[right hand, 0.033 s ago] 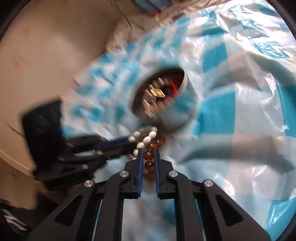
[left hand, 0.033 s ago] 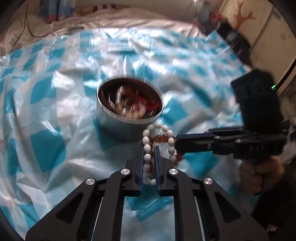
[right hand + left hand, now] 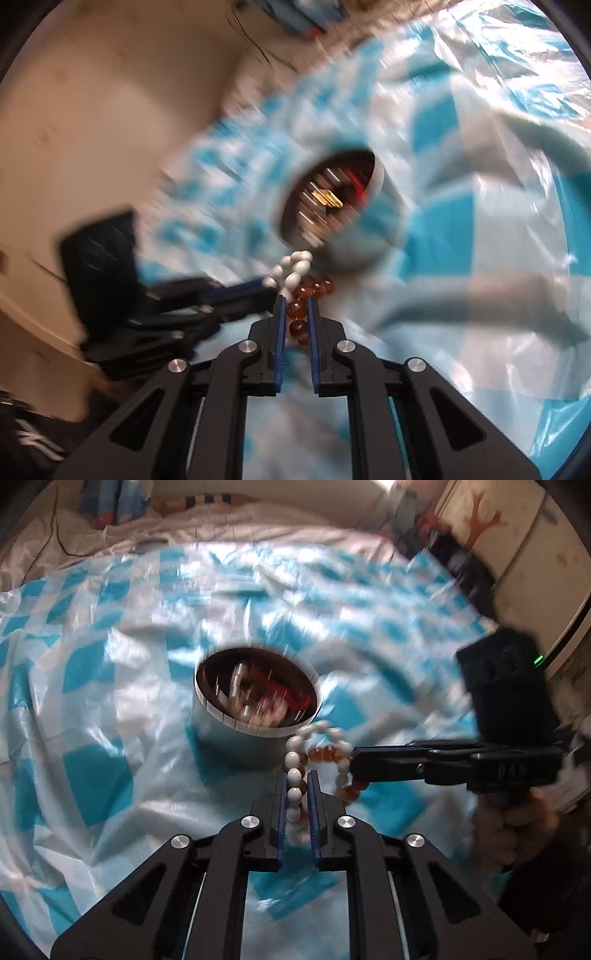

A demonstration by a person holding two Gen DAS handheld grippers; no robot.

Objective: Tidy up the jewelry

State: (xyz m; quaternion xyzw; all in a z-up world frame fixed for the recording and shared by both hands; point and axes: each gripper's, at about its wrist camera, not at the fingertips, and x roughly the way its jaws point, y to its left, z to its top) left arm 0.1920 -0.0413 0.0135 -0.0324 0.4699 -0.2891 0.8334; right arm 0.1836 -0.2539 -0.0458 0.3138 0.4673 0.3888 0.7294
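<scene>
A round tin [image 3: 255,705] holding several pieces of jewelry stands on the blue-and-white checked cloth [image 3: 92,686]; it also shows in the right wrist view [image 3: 332,206]. My left gripper [image 3: 295,786] is shut on a white bead bracelet [image 3: 294,775], held just in front of the tin. My right gripper [image 3: 296,310] is shut on an amber bead bracelet [image 3: 297,308]. The two bracelets are tangled together. In the left wrist view the right gripper [image 3: 354,764] comes in from the right, the amber bracelet [image 3: 321,754] at its tip. The white bracelet [image 3: 295,273] shows in the right wrist view.
The cloth is crumpled and shiny, spread over a bed. Dark objects [image 3: 458,561] and a wall lie at the far right. The left gripper's body [image 3: 155,295] fills the left of the right wrist view.
</scene>
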